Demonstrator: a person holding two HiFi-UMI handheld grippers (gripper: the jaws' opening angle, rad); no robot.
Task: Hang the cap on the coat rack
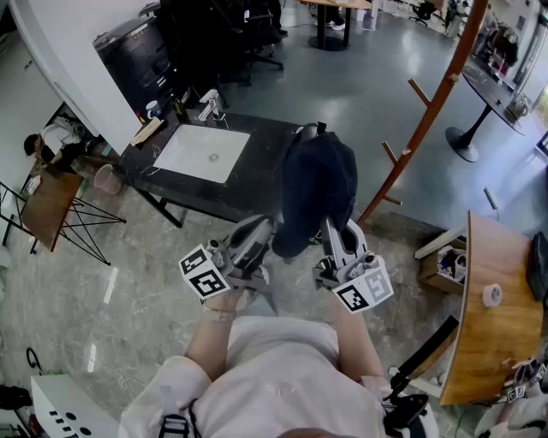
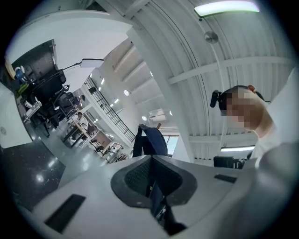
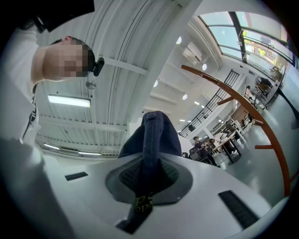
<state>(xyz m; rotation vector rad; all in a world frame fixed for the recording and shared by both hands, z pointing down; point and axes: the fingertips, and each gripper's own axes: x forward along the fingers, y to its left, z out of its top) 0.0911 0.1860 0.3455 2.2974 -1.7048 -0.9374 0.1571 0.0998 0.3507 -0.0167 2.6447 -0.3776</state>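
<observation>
Cap [image 1: 318, 184] apart from coat rack [image 1: 431, 104]

Bright, even light from ceiling strip lamps [image 2: 226, 7]; fisheye views bulge, corners black.

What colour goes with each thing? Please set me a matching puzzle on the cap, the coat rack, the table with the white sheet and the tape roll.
Things:
1. cap
2. coat rack
3. table
4. tape roll

Colours:
A. white
B. reddish brown
C. dark blue
D. black

Pairs: 1-C, 2-B, 3-D, 4-A
</observation>
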